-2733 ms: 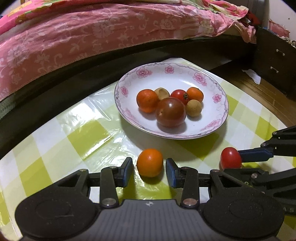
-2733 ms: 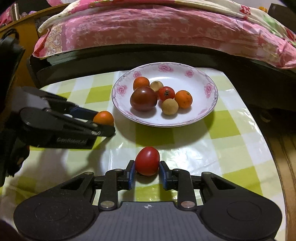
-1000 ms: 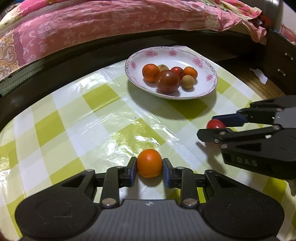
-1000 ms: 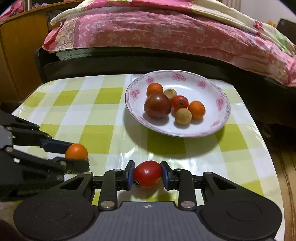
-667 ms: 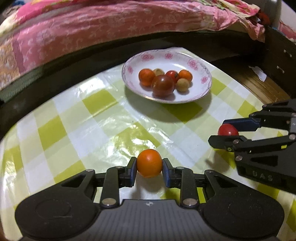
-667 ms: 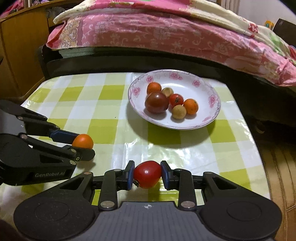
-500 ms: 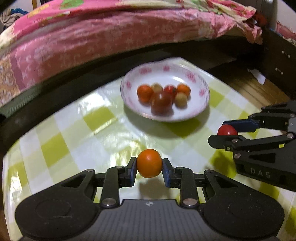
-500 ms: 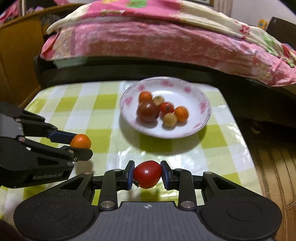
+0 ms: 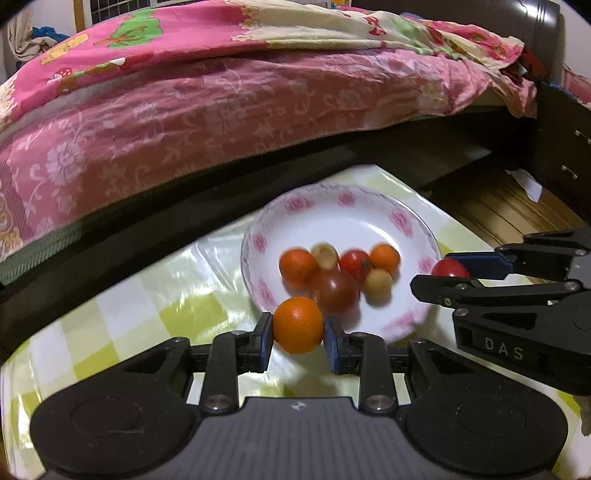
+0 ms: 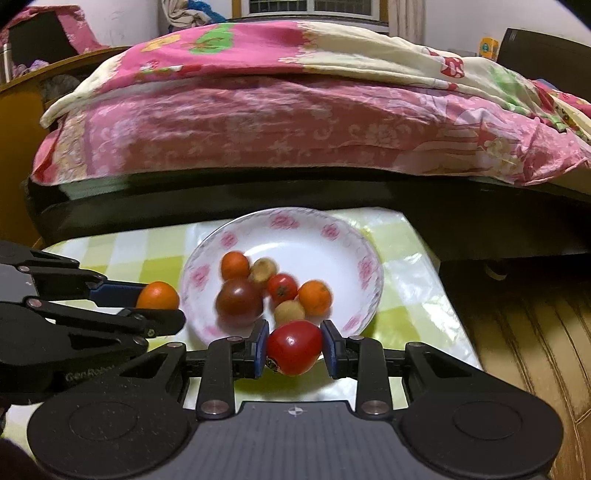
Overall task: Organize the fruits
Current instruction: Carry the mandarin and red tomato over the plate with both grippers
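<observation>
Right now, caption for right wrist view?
Right gripper holds a tomato near the plate; left gripper holds an orange.

Orange citrus point(image 9: 297, 325), red tomato point(image 10: 294, 347), pink-flowered white plate point(image 10: 332, 251), yellow-check tablecloth point(image 10: 155, 254).

I'm working in a home bedroom: a bed point(image 10: 295, 122) with a pink floral quilt point(image 9: 229, 110) fills the upper frame, a window point(image 10: 310, 6) sits at top centre, wooden floorboards point(image 10: 524, 332) run lower right, and a checked plastic cloth point(image 10: 413, 280) covers the low bench.

plate point(image 9: 406, 229) fruit motion-blurred, bed point(image 10: 295, 122) cropped
</observation>
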Demonstrator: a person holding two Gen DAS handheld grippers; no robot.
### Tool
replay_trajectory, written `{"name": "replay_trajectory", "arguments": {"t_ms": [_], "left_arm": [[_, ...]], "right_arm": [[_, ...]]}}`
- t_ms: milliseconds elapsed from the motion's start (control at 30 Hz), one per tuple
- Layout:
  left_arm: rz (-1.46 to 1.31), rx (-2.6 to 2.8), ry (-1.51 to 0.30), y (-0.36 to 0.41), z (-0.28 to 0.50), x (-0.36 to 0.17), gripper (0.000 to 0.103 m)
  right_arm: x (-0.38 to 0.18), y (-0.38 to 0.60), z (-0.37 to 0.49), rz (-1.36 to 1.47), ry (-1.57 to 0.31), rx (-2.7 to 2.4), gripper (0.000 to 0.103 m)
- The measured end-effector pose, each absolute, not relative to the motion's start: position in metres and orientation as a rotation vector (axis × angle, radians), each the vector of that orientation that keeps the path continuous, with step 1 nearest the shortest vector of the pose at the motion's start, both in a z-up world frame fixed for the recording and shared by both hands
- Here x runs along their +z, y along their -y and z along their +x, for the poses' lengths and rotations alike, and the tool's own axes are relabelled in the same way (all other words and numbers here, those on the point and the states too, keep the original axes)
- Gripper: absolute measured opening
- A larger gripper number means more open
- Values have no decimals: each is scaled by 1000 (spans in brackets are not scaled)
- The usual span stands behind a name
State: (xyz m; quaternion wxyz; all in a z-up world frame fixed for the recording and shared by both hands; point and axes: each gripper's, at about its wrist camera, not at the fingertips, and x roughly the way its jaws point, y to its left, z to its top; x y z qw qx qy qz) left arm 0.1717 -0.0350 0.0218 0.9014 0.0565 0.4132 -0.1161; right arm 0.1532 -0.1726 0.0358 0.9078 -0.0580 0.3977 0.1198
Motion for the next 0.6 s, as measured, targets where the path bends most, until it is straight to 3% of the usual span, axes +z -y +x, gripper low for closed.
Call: {"name": "replay_trajectory", "arguments": {"t_ms": [600], "left_arm": [[164, -244, -827, 62, 235, 9, 37]], "right_arm": [[24, 181, 225, -121, -790, 219, 26]]}}
